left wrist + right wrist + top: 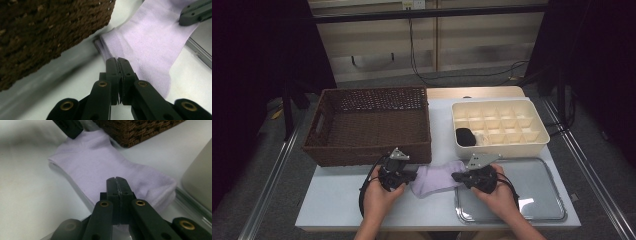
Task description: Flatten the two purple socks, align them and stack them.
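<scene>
A lilac sock (437, 179) lies flat on the white table between my two grippers. My left gripper (412, 176) points right at the sock's cuff end. In the left gripper view its jaws (117, 60) are pressed together with the tips over the sock (150, 45). My right gripper (457, 176) points left at the other end of the sock. Its jaws (116, 180) are also together over the sock (100, 167). I see no fabric between either pair. Each gripper's tip shows on the sock's far end in the other's view.
A brown wicker basket (367, 125) stands behind the left gripper, close to the sock's cuff. A cream divided box (499, 127) at the back right holds a black item (465, 136). A metal tray (532, 190) lies under the right hand, its rim beside the sock.
</scene>
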`<action>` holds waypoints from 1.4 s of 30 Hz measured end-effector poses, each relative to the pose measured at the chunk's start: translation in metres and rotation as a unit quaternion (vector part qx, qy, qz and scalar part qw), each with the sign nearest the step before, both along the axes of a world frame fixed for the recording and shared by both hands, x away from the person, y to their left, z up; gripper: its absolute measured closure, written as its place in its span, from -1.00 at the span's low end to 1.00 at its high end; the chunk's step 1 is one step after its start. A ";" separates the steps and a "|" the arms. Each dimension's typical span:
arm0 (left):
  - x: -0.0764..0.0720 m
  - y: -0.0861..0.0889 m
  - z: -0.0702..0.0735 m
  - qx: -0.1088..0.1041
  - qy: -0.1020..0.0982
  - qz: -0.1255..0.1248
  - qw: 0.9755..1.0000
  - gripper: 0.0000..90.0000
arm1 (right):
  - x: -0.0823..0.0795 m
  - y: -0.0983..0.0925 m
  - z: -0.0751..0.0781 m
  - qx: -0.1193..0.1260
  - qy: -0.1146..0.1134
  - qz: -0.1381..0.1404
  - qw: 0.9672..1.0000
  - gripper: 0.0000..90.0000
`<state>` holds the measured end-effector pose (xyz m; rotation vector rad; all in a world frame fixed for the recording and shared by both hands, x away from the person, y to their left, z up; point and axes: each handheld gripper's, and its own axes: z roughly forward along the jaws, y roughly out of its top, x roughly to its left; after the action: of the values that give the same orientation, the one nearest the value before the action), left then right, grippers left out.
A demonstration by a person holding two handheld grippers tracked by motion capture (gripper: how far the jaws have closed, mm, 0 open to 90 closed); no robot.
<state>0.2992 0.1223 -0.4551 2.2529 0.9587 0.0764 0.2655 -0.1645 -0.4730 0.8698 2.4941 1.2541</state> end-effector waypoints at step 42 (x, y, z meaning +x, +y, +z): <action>-0.004 0.002 -0.011 0.000 0.025 0.031 0.999 0.21 | 0.005 -0.012 0.009 0.024 -0.025 -0.044 0.998 0.80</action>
<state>0.2950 0.1246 -0.4658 2.2351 1.0564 0.0477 0.2705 -0.1767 -0.4638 0.9353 2.3691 1.2949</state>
